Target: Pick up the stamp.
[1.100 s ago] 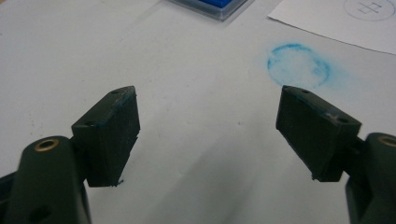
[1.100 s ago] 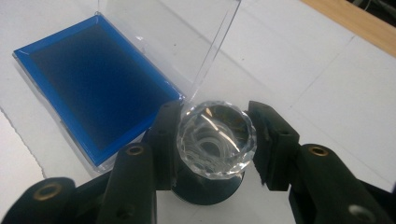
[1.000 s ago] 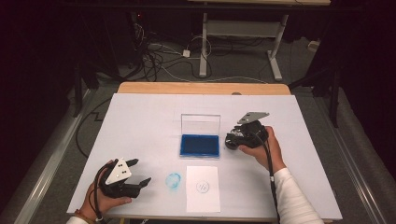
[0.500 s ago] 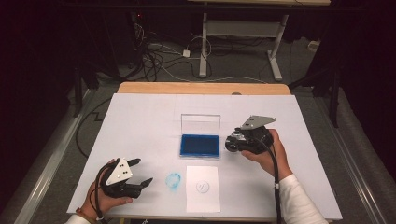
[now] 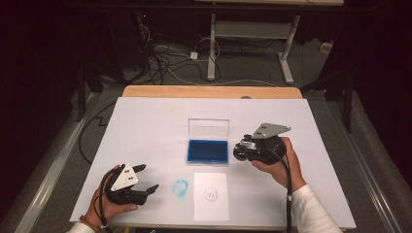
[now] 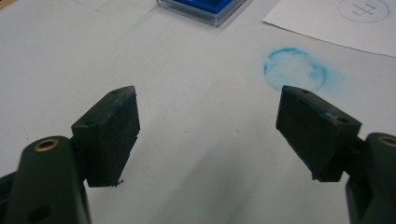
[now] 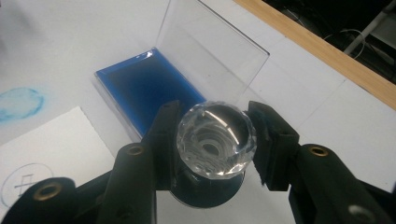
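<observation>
1. The right gripper [image 7: 215, 135] holds a clear stamp [image 7: 215, 140] tight by its round faceted knob. In the high view it hangs just to the right of the ink pad [image 5: 208, 151], a little above the table [image 5: 145, 121]
2. The left gripper [image 6: 208, 130] is open and holds nothing. It rests at the near left of the table
3. The knob is smooth and round, so I think it could slip or turn between the jaws. Then the stamp might tip, or drop and leave ink on the table
4. There is already a blue smudge [image 5: 180, 188] on the table, just left of the paper [image 5: 211, 195]. A stamp set down off the paper would make one more
5. The clear lid [image 5: 208, 129] of the ink pad stands up on the far side. A careless swing to the left could knock it, or push the whole box
6. The paper lies loose, near the table's edge. A sticky stamp could lift it or slide it, and the open left gripper is not holding it down
7. Count: two grippers, one stamp, one ink pad with one lid, one paper with one round mark [image 5: 210, 194] on it, one blue smudge, one table
</observation>
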A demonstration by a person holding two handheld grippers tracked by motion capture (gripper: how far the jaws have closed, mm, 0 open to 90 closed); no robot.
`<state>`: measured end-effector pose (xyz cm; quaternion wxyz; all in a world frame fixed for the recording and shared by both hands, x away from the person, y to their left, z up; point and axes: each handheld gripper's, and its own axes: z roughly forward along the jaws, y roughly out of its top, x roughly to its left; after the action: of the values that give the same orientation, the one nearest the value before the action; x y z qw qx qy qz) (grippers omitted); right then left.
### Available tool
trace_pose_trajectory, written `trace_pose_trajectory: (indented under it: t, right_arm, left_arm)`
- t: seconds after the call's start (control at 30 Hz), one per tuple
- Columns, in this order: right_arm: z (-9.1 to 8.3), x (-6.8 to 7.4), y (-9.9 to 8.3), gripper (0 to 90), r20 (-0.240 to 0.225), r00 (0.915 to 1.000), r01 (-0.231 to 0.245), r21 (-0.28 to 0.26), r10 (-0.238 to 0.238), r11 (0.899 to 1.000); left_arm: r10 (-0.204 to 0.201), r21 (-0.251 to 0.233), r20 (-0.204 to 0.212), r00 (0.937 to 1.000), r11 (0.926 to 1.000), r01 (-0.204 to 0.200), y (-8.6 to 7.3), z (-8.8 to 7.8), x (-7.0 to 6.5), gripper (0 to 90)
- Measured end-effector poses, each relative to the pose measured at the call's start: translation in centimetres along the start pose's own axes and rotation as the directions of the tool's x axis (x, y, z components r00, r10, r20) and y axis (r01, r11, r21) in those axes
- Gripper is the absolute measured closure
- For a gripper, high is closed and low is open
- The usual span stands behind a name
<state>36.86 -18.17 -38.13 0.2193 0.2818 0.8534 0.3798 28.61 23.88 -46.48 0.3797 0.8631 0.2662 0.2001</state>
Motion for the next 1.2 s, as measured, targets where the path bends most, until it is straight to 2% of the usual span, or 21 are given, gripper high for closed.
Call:
trace_pose_trajectory:
  t: [0.3,0.5,0.7,0.8,1.0,1.2]
  right_arm:
    - [-0.5,1.4,0.1,57.0,-0.036,0.9987,0.033,-0.026,-0.034,0.999]
    - [-0.6,2.6,0.4,57.0,-0.074,0.9943,0.074,-0.039,-0.077,0.996]
    - [-0.5,3.6,0.9,57.0,-0.104,0.9898,0.092,-0.055,-0.098,0.994]
    - [-0.1,4.3,1.2,57.0,-0.123,0.9855,0.11,-0.064,-0.117,0.992]
    - [0.1,5.0,1.5,57.0,-0.133,0.9833,0.115,-0.076,-0.124,0.99]
    - [0.3,5.7,1.6,57.0,-0.148,0.9781,0.137,-0.075,-0.146,0.988]
  left_arm:
    - [-0.003,0.01,-0.006,1.0,0.9999,0.003,-0.3,-0.2,-0.2,20.6]
    - [-0.009,0.016,-0.013,0.9999,0.9998,0.009,-0.7,-0.5,-0.4,20.6]
    - [-0.015,0.019,-0.027,0.9995,0.9997,0.015,-1.2,-1.0,-0.5,20.6]
    - [-0.013,0.013,-0.031,0.9994,0.9998,0.014,-1.2,-1.2,-0.5,20.7]
    - [0.009,0.035,-0.039,0.9992,0.9994,-0.008,-1.3,-1.2,-0.9,20.7]
    - [0.015,0.032,-0.038,0.9992,0.9994,-0.013,-1.2,-1.2,-1.1,20.6]
